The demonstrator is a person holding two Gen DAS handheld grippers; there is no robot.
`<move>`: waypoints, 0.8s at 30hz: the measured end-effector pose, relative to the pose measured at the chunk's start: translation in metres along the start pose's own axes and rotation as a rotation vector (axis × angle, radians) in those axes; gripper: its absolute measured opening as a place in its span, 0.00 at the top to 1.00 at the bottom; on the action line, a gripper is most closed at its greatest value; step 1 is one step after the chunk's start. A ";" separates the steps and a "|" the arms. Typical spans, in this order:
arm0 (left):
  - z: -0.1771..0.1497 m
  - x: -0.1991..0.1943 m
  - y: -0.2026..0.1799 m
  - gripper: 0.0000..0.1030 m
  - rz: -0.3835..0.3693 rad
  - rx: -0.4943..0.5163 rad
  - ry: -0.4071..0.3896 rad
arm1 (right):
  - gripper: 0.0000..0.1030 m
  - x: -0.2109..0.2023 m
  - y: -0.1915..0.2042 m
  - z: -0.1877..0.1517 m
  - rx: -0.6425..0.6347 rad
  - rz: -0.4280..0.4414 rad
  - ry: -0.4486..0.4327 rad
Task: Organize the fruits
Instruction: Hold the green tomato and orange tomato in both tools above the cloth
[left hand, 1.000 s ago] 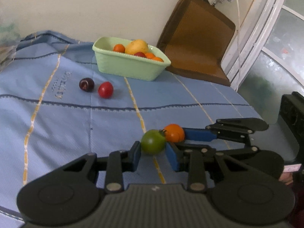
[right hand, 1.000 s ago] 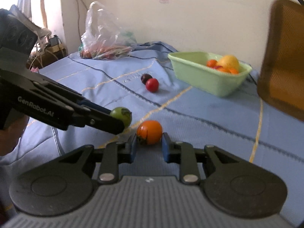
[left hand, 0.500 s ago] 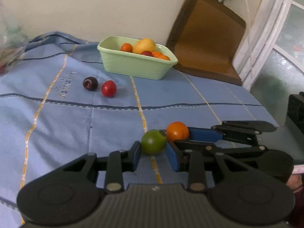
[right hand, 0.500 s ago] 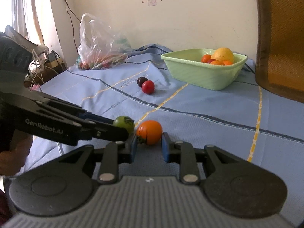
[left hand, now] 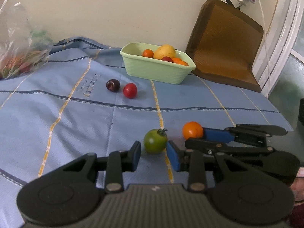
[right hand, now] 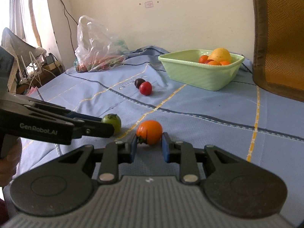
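Bracketing stem-up green tomato [left hand: 155, 141], tongs [left hand: 153, 156] apart.

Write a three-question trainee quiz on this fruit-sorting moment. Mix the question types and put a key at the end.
1. True or false: the green tomato already lies inside the green tub.
2. Multiple choice: which fruit sits between the right gripper fingers? A) the red tomato B) the orange tomato C) the dark plum
3. Fill in: the loose fruits rest on a blue ______.

Key
1. False. It sits on the cloth, just ahead of the open left gripper.
2. B. The pads flank it with gaps showing on both sides.
3. Cloth, striped in yellow and navy.
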State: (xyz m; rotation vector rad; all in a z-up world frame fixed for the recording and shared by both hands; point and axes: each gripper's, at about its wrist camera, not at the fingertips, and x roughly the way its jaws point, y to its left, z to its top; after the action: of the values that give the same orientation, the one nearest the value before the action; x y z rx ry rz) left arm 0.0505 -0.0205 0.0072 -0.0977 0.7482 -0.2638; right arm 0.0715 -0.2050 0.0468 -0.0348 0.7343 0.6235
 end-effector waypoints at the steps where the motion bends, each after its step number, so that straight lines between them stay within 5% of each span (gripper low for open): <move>1: 0.000 0.000 0.000 0.69 0.000 -0.002 0.002 | 0.71 0.000 0.000 0.000 0.000 0.001 0.000; 24: -0.003 0.002 -0.001 0.67 0.000 -0.004 0.012 | 0.71 -0.003 0.007 -0.002 -0.015 0.033 -0.001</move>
State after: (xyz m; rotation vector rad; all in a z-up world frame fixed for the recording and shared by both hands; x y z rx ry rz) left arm 0.0499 -0.0221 0.0038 -0.1004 0.7607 -0.2634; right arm 0.0644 -0.2019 0.0484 -0.0365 0.7309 0.6601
